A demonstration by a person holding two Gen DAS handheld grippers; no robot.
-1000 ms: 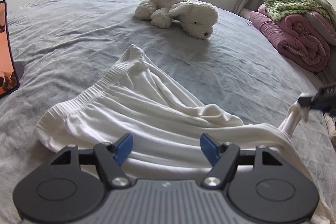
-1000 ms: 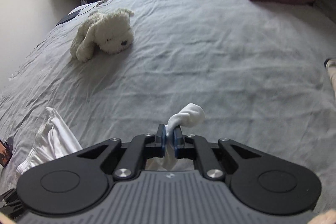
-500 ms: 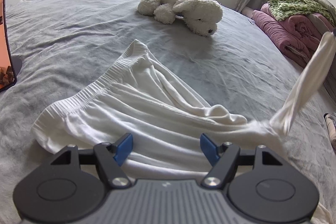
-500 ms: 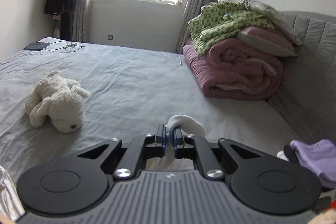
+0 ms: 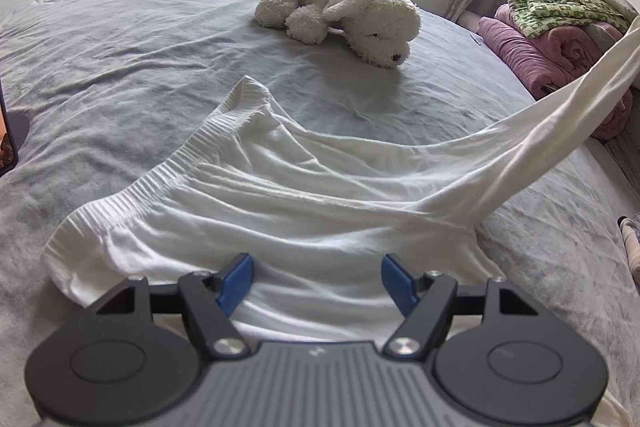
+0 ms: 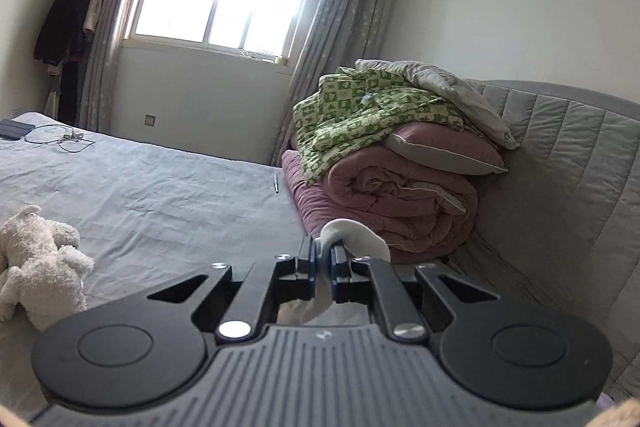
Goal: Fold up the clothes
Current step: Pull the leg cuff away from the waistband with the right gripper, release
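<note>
Your biggest risk lies on the grey bed [image 5: 120, 39]: the white garment [image 5: 288, 203] is spread across the sheet in front of you with its ribbed waistband toward the left, and one end is drawn up off the bed into a taut strip running to the upper right. Nothing pins the rest down, so if you carry that end further the whole piece will likely drag and bunch instead of folding over itself. The pull could also work the cloth free, since only a small tuft of it pokes out past the right gripper [image 6: 322, 261], whose jaws are pressed together on that bit of fabric. The plush dog [image 5: 344, 15] sits well beyond the garment, and a wide sweep could knock it. Your left gripper [image 5: 316, 277] hangs over the near edge of the garment with its blue fingers [image 5: 236, 281] standing wide apart, holding nothing.
</note>
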